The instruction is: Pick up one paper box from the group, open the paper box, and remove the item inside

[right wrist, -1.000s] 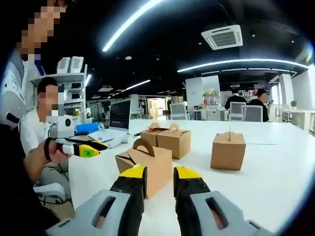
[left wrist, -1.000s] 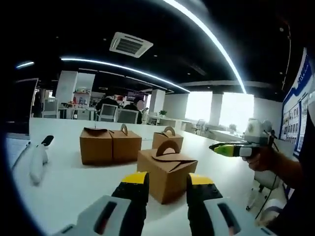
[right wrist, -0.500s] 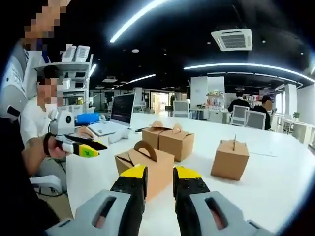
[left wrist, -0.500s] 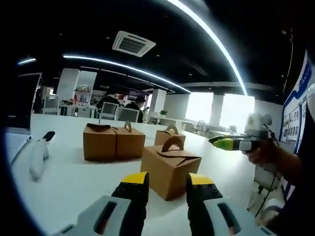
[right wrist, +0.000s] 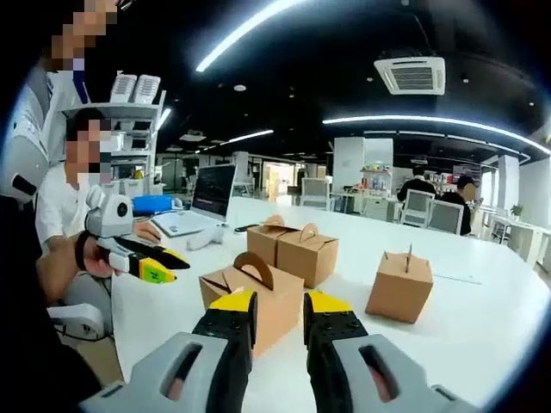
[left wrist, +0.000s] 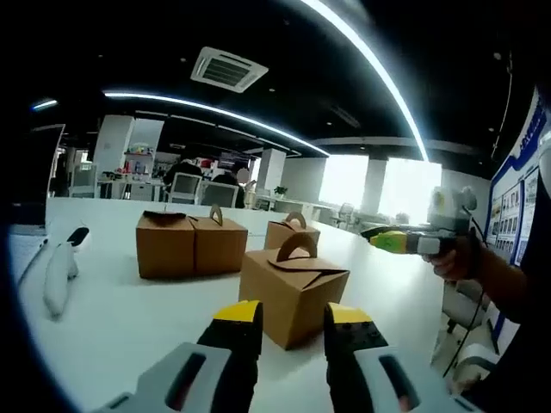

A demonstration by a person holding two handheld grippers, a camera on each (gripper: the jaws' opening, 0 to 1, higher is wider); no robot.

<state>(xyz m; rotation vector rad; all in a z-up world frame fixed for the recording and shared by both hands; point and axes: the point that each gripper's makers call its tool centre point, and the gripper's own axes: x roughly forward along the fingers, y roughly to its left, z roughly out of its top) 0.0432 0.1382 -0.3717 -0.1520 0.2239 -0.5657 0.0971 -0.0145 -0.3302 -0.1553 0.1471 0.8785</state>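
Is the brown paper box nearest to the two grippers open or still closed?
Closed. The nearest brown paper box with the arched handle has its top flaps folded together under the handle, and it stands upright on the white table.

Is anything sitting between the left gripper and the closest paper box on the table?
Nothing visible does. The nearest paper box stands just beyond the left gripper, with bare white table around it. The other boxes sit farther back.

The nearest box's (right wrist: 245, 297) lower front is hidden behind the right claw (right wrist: 275, 311).
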